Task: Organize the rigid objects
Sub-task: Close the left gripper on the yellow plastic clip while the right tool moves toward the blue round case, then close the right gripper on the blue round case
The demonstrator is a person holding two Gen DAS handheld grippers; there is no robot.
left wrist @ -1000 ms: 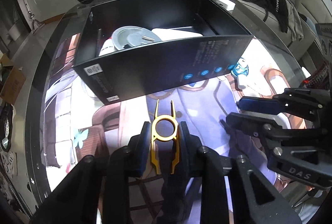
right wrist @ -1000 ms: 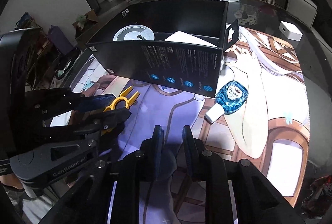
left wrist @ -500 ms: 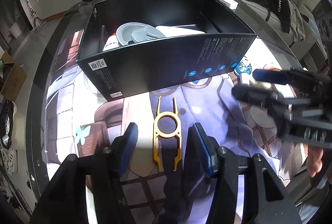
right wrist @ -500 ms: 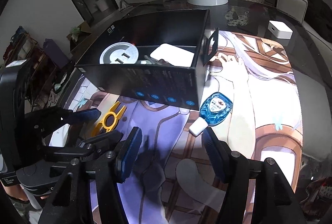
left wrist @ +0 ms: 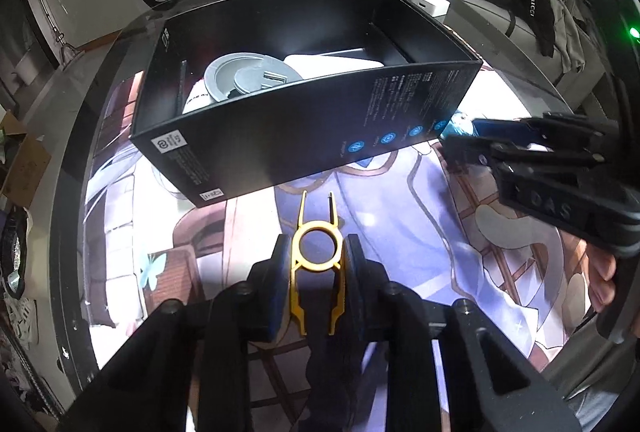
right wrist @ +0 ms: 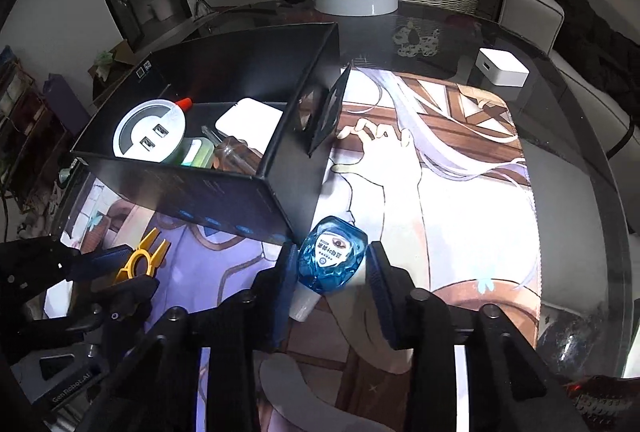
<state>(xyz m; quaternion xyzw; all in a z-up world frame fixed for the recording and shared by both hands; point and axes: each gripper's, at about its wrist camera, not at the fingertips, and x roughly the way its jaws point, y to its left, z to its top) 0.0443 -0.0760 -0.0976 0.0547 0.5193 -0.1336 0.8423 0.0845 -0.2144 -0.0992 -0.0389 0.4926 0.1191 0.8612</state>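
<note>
Both our tongs pitch steeply down at the printed mat [right wrist: 460, 200] on the tabletop. Our left tongs [left wrist: 318, 264] have just been closing and now pinch the yellow plastic tool [left wrist: 318, 256] lying flat just in front of the black box [left wrist: 304, 128]. Our right tongs [right wrist: 332, 272] have just been closing around the blue bottle [right wrist: 334, 256] beside the box's near corner, pads against its sides.
</note>
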